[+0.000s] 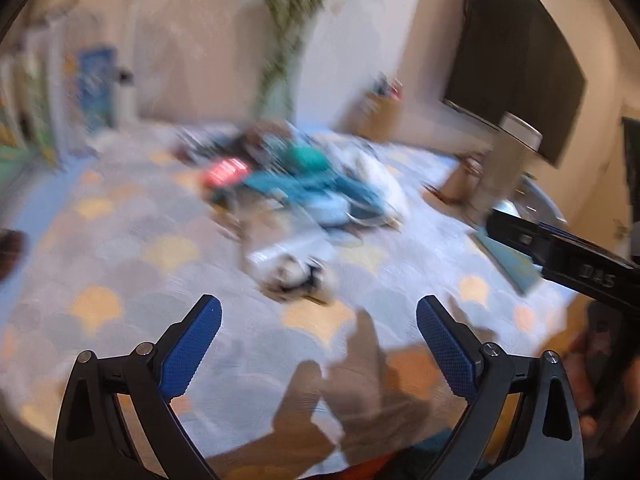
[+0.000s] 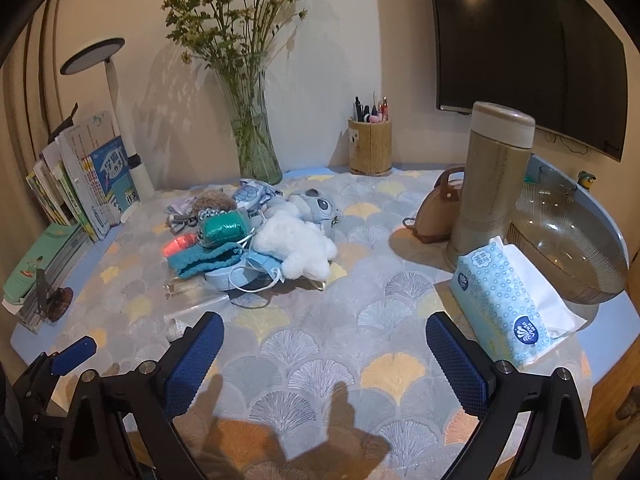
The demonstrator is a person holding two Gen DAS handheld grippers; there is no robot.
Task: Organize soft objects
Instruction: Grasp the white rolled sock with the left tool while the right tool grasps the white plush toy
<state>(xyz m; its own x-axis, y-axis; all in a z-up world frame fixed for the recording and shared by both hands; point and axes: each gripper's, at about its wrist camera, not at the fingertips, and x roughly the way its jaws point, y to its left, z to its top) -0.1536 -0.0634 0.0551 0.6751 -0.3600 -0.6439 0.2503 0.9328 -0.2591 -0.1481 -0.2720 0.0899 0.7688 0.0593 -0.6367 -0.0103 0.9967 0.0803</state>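
Left wrist, blurred: my left tongs point(image 1: 319, 316) released, nothing gripped; soft pile point(image 1: 304, 184) ahead mid-tabletop point(image 1: 120, 248).
Right wrist: right tongs point(image 2: 324, 334) released, hovering; white plush point(image 2: 296, 246), teal knit point(image 2: 204, 262) heaped beyond, tissue pack point(image 2: 500, 300) well right.

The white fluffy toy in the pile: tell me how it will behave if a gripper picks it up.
The white fluffy toy looks plush, so it will probably squash and sag in a grip. It seems light for its size. A face mask's loops lie against it, so one may snag and drag along.
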